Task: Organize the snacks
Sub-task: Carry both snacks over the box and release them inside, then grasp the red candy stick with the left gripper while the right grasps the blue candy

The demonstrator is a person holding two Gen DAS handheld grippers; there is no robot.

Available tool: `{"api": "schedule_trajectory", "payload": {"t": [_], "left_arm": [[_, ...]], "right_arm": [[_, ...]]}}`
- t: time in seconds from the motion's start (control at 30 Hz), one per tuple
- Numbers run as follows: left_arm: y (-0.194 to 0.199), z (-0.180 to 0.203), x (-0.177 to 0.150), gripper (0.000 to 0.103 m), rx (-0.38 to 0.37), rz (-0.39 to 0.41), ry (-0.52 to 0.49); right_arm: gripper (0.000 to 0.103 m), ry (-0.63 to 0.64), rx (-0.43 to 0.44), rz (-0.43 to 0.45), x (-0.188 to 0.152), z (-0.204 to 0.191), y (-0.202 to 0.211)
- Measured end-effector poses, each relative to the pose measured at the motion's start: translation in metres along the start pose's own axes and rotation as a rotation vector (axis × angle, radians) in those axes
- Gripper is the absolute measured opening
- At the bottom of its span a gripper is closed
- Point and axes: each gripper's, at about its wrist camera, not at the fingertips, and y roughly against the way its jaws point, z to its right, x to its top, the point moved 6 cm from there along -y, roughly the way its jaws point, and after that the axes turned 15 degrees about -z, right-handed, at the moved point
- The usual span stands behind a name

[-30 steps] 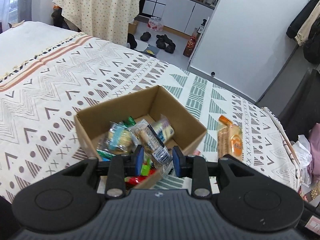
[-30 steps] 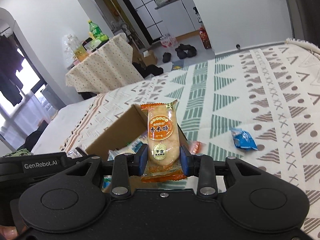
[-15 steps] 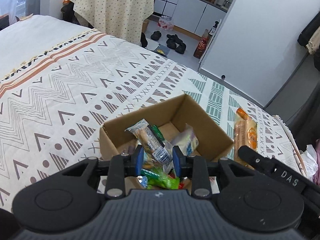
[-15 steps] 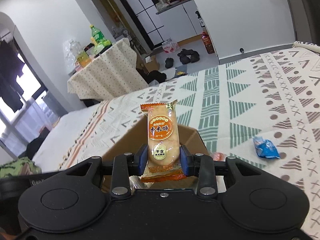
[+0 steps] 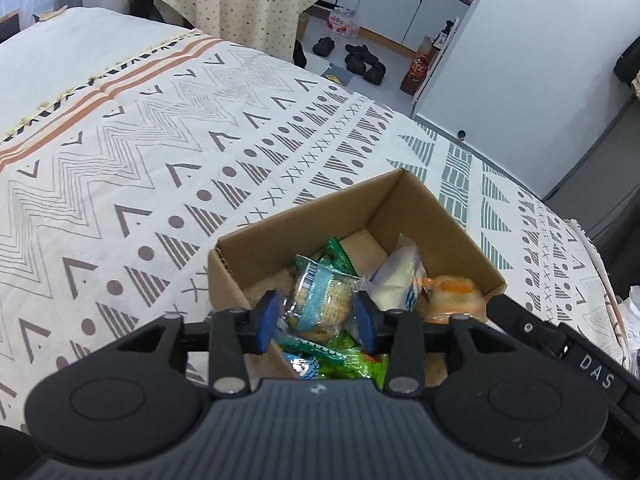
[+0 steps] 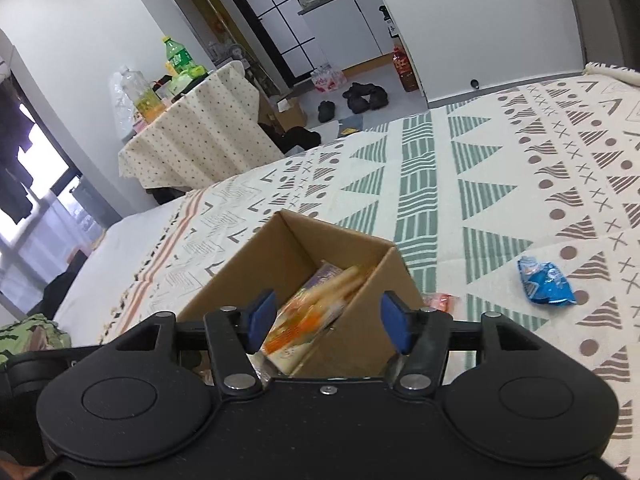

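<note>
Still loose at right of frame, blue snack packet (image 6: 545,283): light, crinkly, slippery, pinch mid-body; right gripper (image 6: 327,322) spread, left gripper (image 5: 316,317) spread, both above cardboard box (image 6: 288,258).

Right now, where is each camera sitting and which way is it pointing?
Left wrist: rides the left gripper, looking down its open blue fingers into the box of snacks on the bedspread; the right gripper's black body shows at right.
Right wrist: rides the right gripper, fingers wide open, over the box's corner, a blurred orange packet below them; a blue packet lies on the bedspread.
Shared: the box, bedspread, orange packet, shoes on the floor.
</note>
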Motion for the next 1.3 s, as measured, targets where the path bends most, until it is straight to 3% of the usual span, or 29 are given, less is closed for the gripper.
{"api": "schedule_trajectory", "payload": {"t": [0.23,0.53,0.97,1.3], "left_arm": [[0.002,0.015,-0.005,0.068,0.014,0.014,-0.027],[0.007,0.035,-0.018,0.087,0.024,0.009,-0.040],[0.011,0.073,-0.042,0.098,-0.010,-0.029,-0.062],[0.010,0.098,-0.051,0.103,0.001,-0.013,-0.082]], "right_arm": [[0.057,-0.008,-0.026,-0.033,-0.006,0.012,0.010],[0.058,-0.020,-0.065,-0.057,-0.011,0.031,0.029],[0.096,0.006,-0.051,-0.039,-0.010,0.059,0.073],[0.103,-0.040,-0.052,-0.011,-0.006,0.092,0.097]]}}
